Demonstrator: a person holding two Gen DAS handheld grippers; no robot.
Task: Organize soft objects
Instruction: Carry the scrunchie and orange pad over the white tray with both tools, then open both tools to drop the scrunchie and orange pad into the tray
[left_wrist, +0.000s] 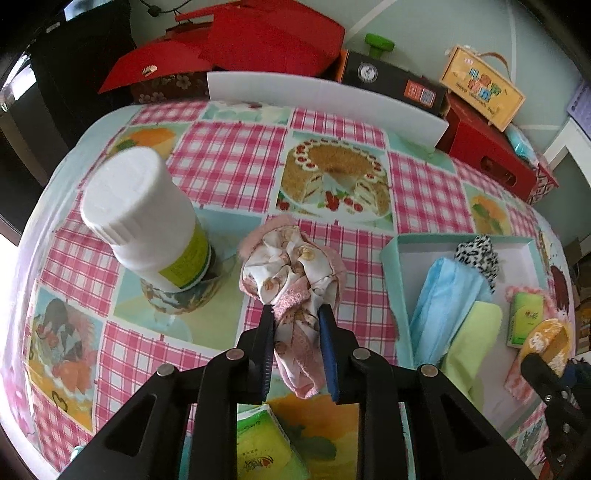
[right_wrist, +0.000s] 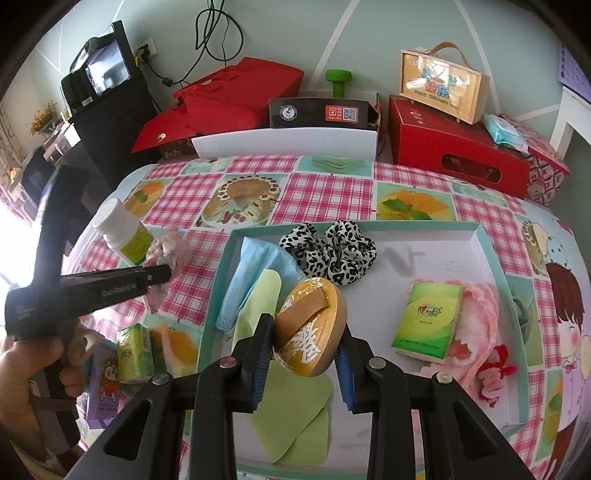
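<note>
Left wrist view: left gripper (left_wrist: 297, 314) clamped on pink scrunchie (left_wrist: 291, 266) beside white bottle (left_wrist: 144, 221), right gripper (right_wrist: 304, 332) clamped on yellow sponge (right_wrist: 310, 328) over tray (right_wrist: 495, 258); lift scrunchie clear of bottle, then carry to tray.

A lived-in home room is showing here; a table (right_wrist: 332, 192) is wearing a pink checked cloth printed with cakes and fruit; red gift boxes (right_wrist: 458, 155) and a handled gift case (right_wrist: 443, 86) are piling up along the far edge against a pale green wall (right_wrist: 369, 33); a green dumbbell (right_wrist: 339, 82) is standing on a black box (right_wrist: 317, 112); at far left a small screen (right_wrist: 107, 70) is sitting on a black cabinet, with cables trailing to a wall socket (right_wrist: 147, 48); yellow flowers (right_wrist: 42, 120) are brightening the left edge.
</note>
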